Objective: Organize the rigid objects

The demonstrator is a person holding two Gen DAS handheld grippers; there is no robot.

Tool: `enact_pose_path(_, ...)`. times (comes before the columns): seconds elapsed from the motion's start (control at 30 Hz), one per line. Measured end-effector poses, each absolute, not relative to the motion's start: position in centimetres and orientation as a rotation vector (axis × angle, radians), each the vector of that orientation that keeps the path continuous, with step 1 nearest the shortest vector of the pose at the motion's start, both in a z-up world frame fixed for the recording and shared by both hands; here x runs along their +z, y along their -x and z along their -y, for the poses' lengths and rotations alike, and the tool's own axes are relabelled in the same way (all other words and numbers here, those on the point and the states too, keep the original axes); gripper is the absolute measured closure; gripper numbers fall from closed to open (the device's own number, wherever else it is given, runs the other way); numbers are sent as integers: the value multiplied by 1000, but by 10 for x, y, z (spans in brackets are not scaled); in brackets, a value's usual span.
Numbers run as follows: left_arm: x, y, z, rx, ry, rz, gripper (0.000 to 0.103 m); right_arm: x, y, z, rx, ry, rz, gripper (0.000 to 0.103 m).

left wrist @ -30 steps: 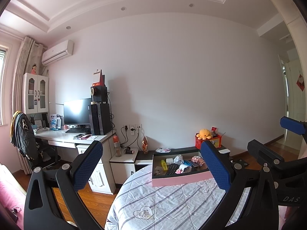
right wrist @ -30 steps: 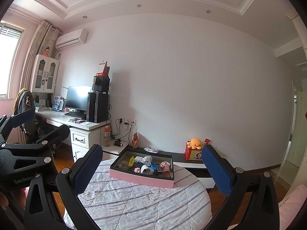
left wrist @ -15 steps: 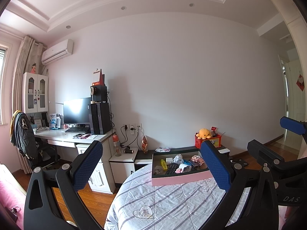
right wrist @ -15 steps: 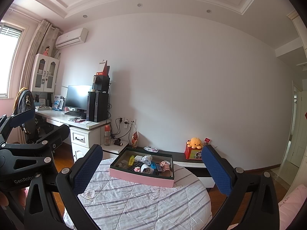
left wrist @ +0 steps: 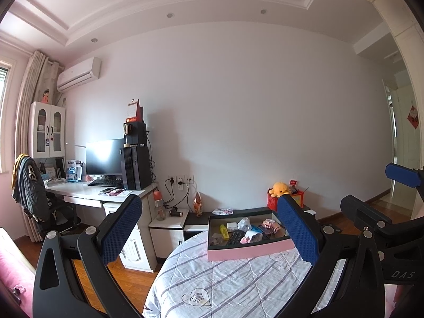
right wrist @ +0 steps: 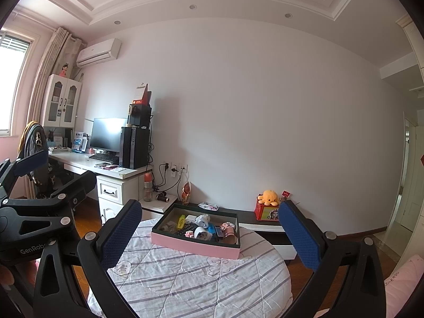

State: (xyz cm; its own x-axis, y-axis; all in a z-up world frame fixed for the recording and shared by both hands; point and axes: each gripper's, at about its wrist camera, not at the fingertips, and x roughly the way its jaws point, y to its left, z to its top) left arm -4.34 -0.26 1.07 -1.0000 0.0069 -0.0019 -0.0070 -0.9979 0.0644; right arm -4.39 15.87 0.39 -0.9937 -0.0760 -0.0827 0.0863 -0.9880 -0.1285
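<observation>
Both claws, the left gripper and the right gripper, are spread wide and hold nothing, hanging well back from the pink box on the round table. The small things, like the yellow marker and the white plug, lie jumbled inside the box. This fits either sorting yet to come or a job finished, so I cannot tell which.

Both sets of tongs look alike: the left tongs and the right tongs are matte black plastic frames with triangular cut-outs and round silver screws at the joints. Each finger carries a long blue pad with a fine dimpled texture. White lettering reads "GenRobo" on the left body, "DAS" on the right.
</observation>
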Motion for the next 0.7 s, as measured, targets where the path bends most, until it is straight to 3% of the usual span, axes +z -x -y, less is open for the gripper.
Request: enact_pose_path(0.7, 15, 42, 2, 3134, -1, -113, 0, 5, 43, -161, -3056, -126, -204, 0)
